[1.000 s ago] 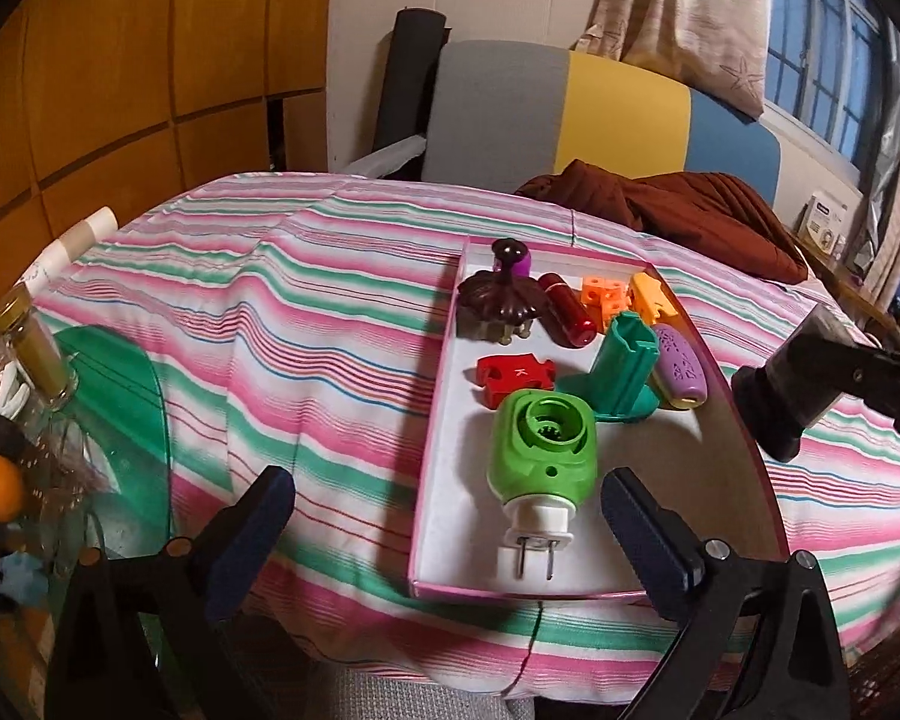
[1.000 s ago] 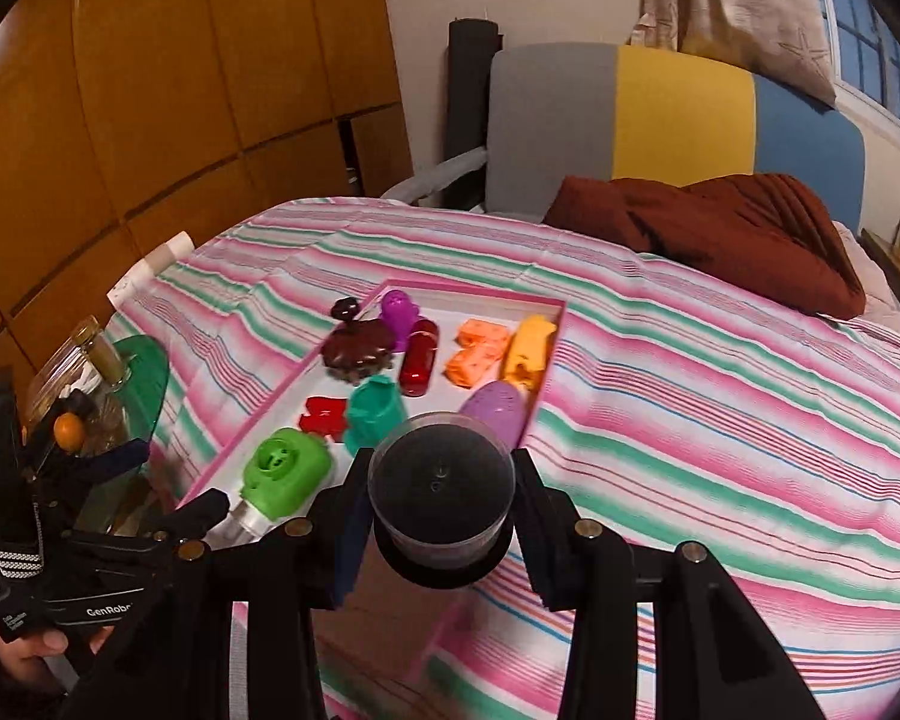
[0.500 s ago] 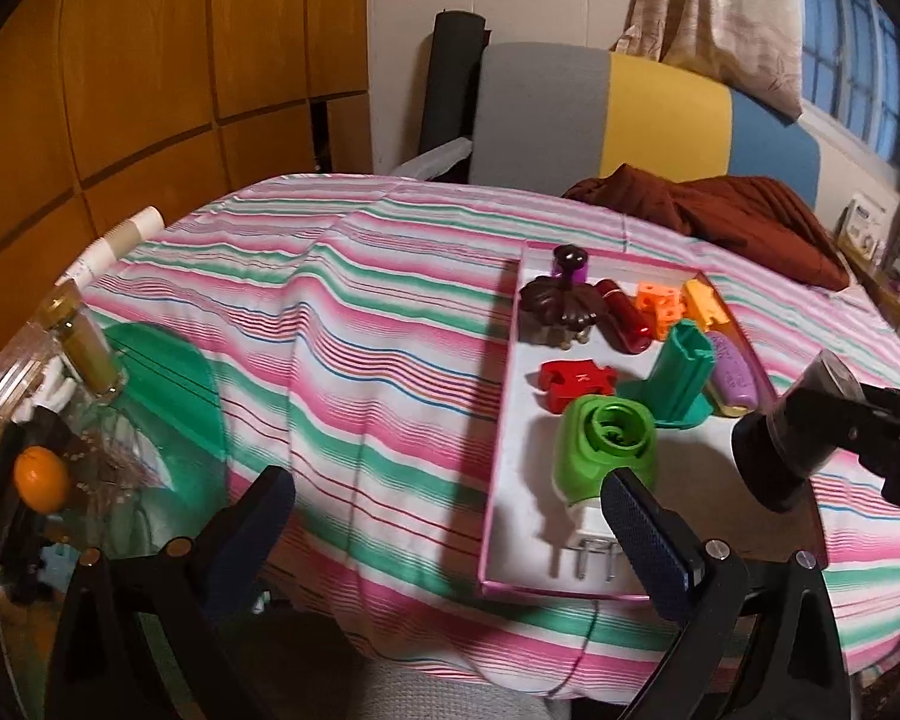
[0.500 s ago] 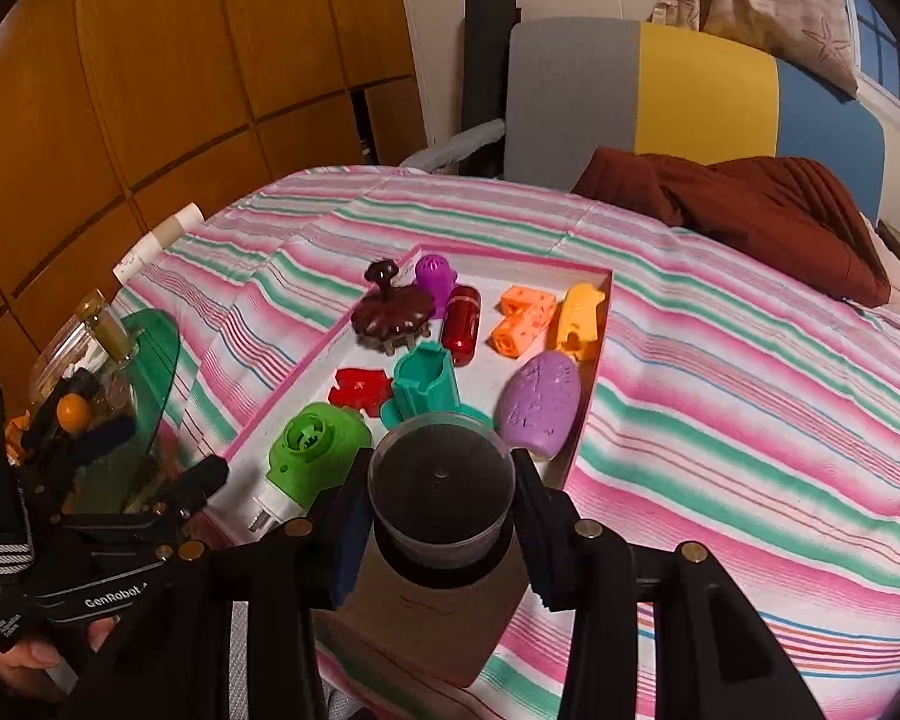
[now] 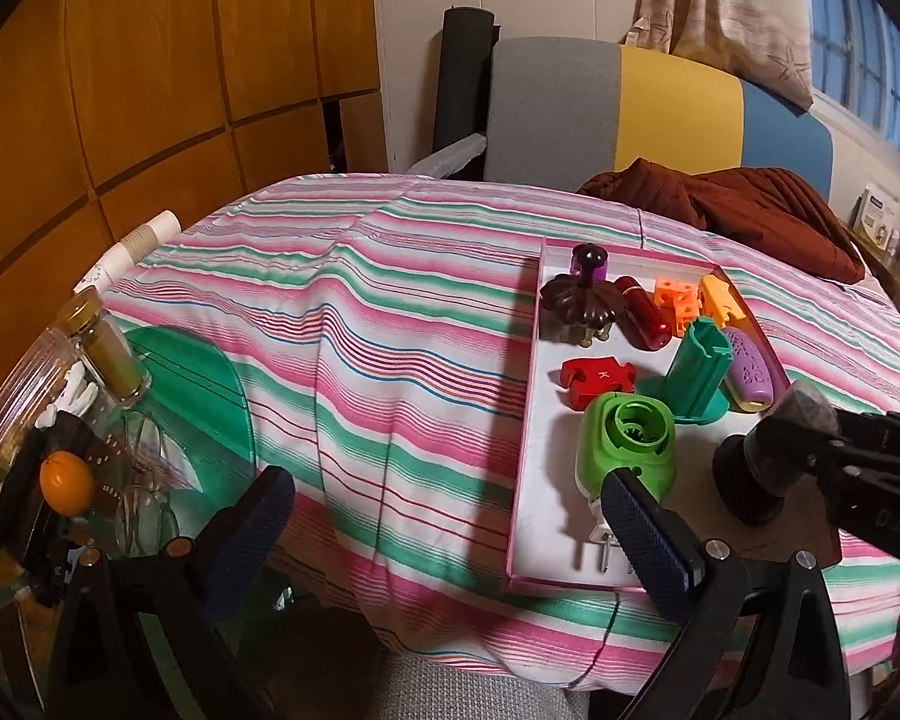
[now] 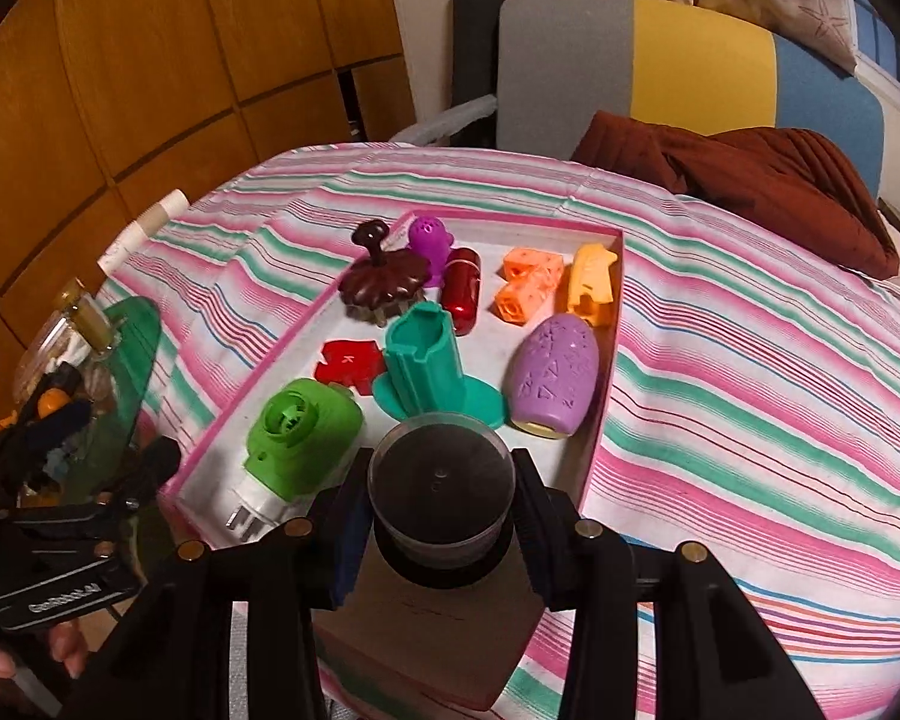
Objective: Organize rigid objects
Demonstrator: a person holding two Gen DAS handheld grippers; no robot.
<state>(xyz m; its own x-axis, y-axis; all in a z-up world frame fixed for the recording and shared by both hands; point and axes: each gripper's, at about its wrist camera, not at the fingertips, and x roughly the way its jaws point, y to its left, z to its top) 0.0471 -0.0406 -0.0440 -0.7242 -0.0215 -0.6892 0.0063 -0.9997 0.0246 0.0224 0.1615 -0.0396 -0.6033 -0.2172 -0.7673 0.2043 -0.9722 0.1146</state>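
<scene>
A pink-rimmed white tray [image 5: 525, 420] [image 6: 606, 330] lies on the striped cloth. It holds a green plug-in device [image 5: 625, 450] [image 6: 300, 438], a teal holder [image 5: 697, 369] [image 6: 426, 360], a red puzzle piece [image 5: 597, 381] [image 6: 348, 363], a purple oval [image 6: 552, 375], orange cubes [image 6: 528, 285], a yellow piece [image 6: 594, 279], a red capsule [image 6: 462, 288] and a brown flower-shaped piece [image 5: 579, 309] [image 6: 384, 285]. My right gripper [image 6: 441, 498] is shut on a dark round jar [image 6: 441, 480] [image 5: 774, 456] over the tray's near end. My left gripper [image 5: 444, 531] is open and empty, near the table's front edge.
A green glass side table [image 5: 198, 384] at the left carries a jar with a gold lid [image 5: 99, 342], clear containers and an orange fruit [image 5: 66, 483]. A brown blanket [image 5: 738, 210] and a grey-yellow-blue chair back [image 5: 630, 114] stand behind the table.
The right gripper has carried the dark jar forward over the tray's near end. The left gripper has drifted left, away from the green device, still open.
</scene>
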